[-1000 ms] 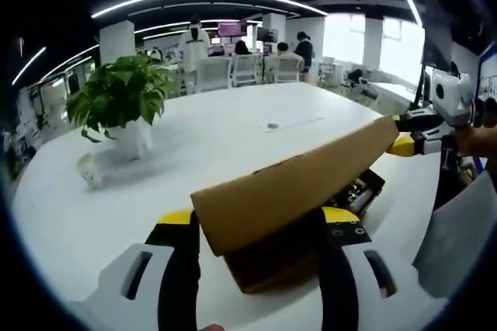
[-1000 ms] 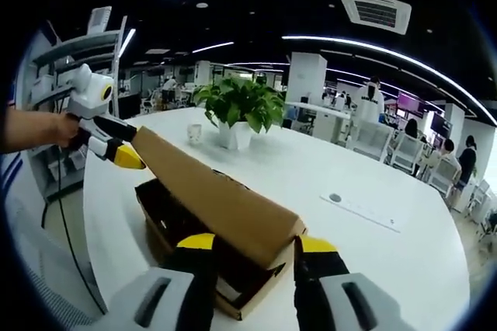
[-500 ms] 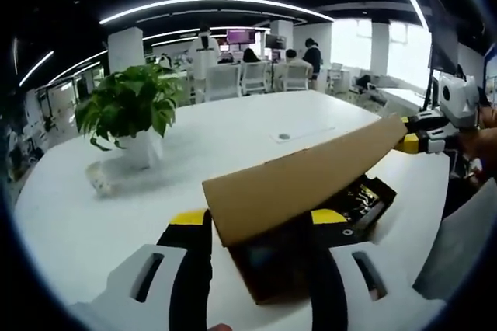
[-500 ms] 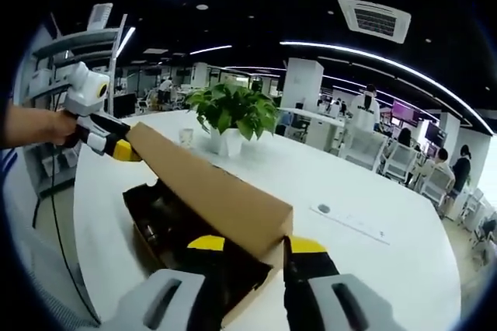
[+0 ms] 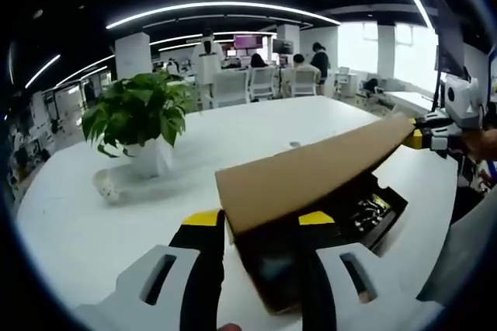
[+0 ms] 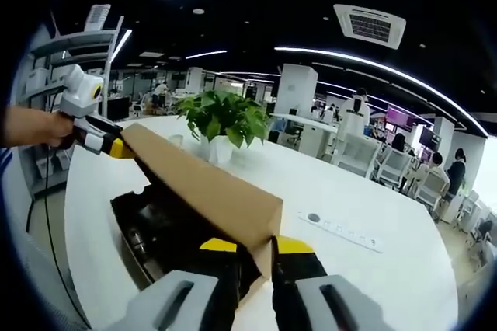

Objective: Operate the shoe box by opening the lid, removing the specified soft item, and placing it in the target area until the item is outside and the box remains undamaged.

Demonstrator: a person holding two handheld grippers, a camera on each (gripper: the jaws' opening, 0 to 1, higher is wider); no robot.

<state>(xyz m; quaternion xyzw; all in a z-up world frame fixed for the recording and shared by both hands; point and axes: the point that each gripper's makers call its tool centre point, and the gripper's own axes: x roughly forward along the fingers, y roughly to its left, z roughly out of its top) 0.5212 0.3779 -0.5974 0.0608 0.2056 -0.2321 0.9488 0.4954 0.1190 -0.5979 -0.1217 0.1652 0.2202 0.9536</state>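
Hand-held grippers (image 5: 262, 226) (image 6: 255, 252), lid (image 5: 311, 175) now higher.

Lifted lid (image 5: 311, 179) between both tools

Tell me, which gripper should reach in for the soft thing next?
Hard to call: the left gripper and right gripper each pinch one end of the raised lid. Neither is free, and the box's dark contents are unclear.

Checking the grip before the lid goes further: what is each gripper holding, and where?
Both hold the cardboard lid: the left gripper pinches one end, the right gripper the opposite end.
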